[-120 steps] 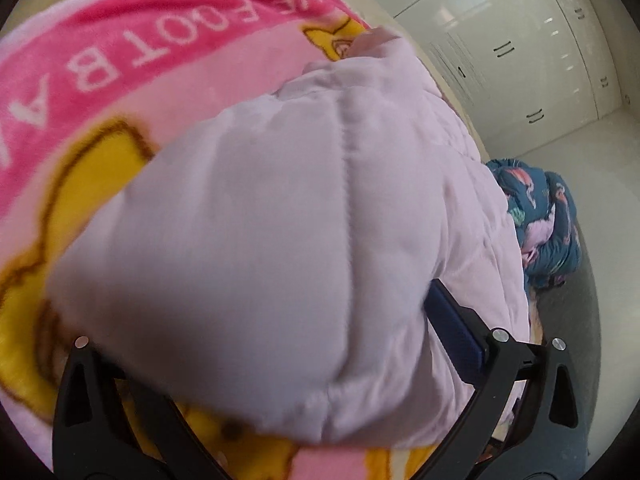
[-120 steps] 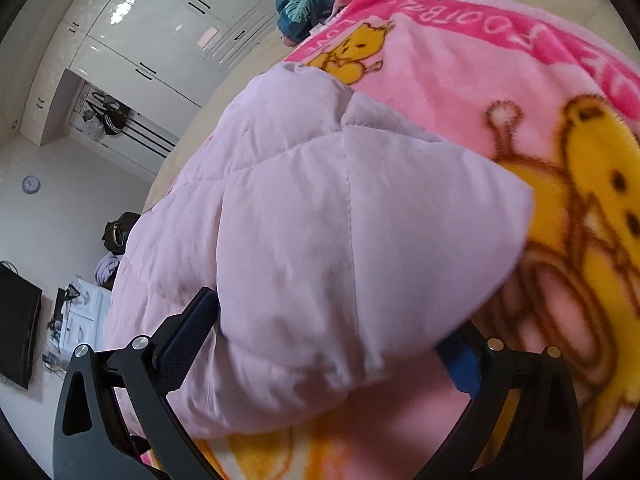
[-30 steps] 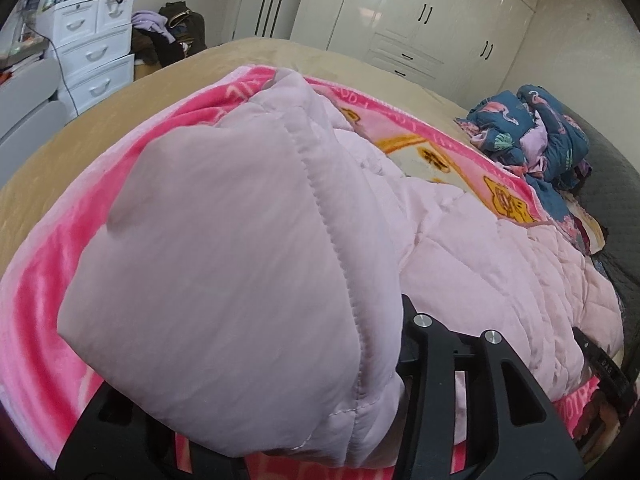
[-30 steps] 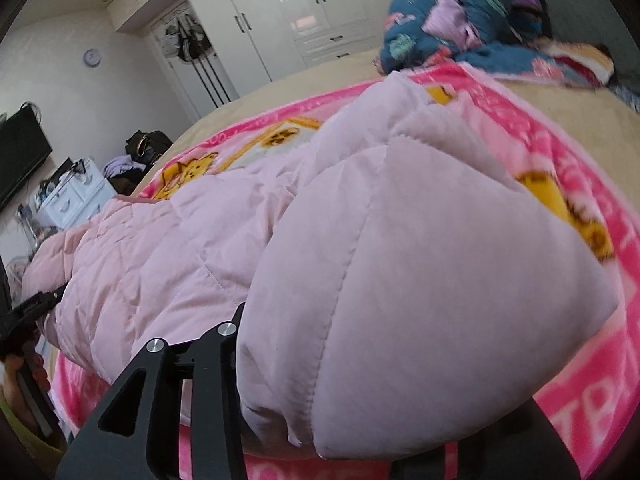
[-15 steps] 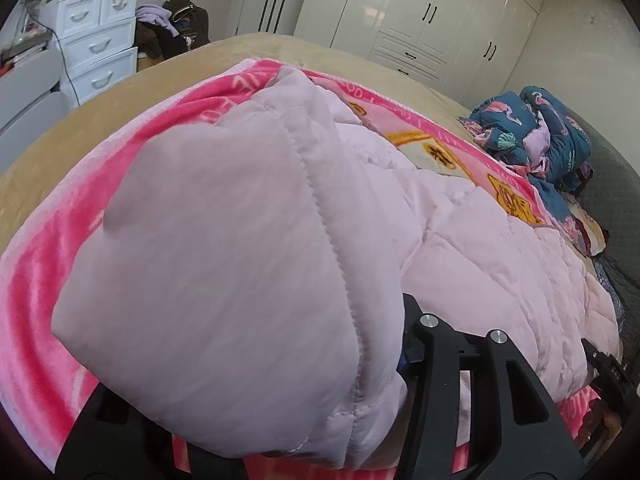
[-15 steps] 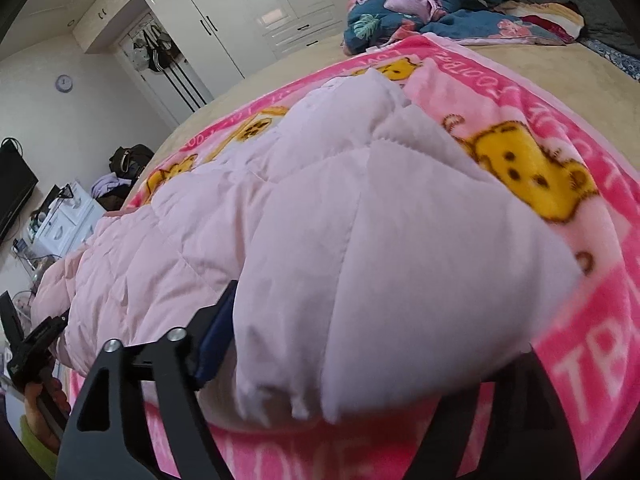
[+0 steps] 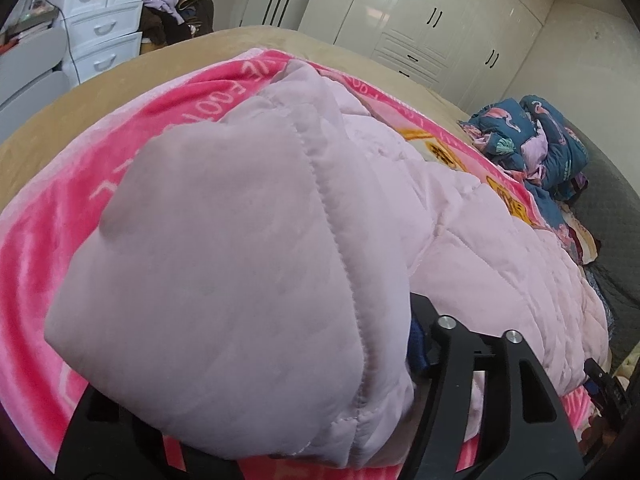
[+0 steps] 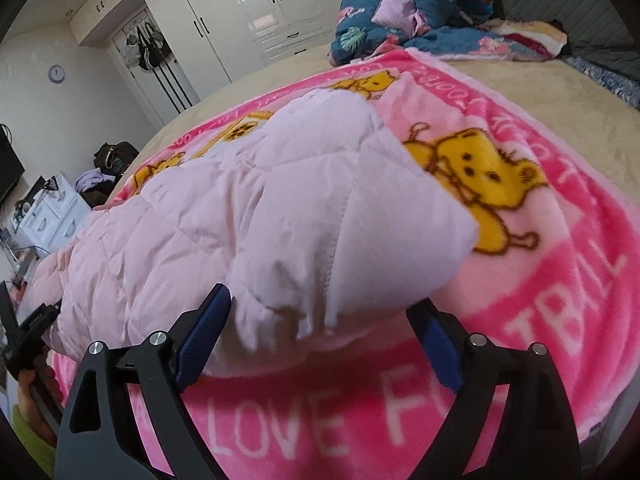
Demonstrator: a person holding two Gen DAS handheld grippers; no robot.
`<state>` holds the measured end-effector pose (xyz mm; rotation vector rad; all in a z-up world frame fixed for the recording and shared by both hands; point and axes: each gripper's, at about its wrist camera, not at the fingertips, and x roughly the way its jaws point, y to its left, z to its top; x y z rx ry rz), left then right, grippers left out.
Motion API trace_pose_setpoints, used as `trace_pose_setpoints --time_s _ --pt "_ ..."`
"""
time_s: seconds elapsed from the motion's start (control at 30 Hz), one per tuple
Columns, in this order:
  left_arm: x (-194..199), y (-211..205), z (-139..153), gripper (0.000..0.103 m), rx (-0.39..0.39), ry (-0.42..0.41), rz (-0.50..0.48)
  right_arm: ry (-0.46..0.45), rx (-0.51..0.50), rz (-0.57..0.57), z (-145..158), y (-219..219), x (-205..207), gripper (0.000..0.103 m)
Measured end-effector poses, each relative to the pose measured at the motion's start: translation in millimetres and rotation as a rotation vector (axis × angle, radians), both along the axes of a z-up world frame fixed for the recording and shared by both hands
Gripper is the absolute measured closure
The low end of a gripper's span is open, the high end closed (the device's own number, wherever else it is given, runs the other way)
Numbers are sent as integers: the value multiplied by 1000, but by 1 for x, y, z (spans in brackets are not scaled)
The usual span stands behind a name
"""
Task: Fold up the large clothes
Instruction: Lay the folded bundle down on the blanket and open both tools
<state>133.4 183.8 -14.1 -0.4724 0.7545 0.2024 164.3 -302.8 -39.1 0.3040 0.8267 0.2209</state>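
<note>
Both jaws have just been opening: the right gripper [image 8: 320,344] stands released around the pink quilted coat [image 8: 248,208], the left gripper [image 7: 256,412] looser though I cannot tell if free, so both should back straight off the blanket [image 8: 560,280] without dragging the fold.

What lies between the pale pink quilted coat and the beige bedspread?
A bright pink cartoon-bear blanket is spread under the coat and over the bedspread. The right wrist view shows it best.
</note>
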Motion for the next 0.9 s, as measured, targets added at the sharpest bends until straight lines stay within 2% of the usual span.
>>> trace_pose_setpoints --time_s 0.17,0.23,0.3,0.6,0.9 --pt "-15 5 5 26 -13 -4 8 -63 -102 -15 16 -3 -21 15" --pt "-23 3 11 18 7 -6 7 -95 -131 -17 24 -5 -30 5" --pt "-37 2 18 11 36 -15 19 -133 -156 -18 33 -6 -42 4" --pt "-101 -13 64 9 159 -112 64 -276 -154 30 65 0 -95 4" --pt "-145 -46 95 9 219 -190 9 -396 -164 118 99 23 -150 4"
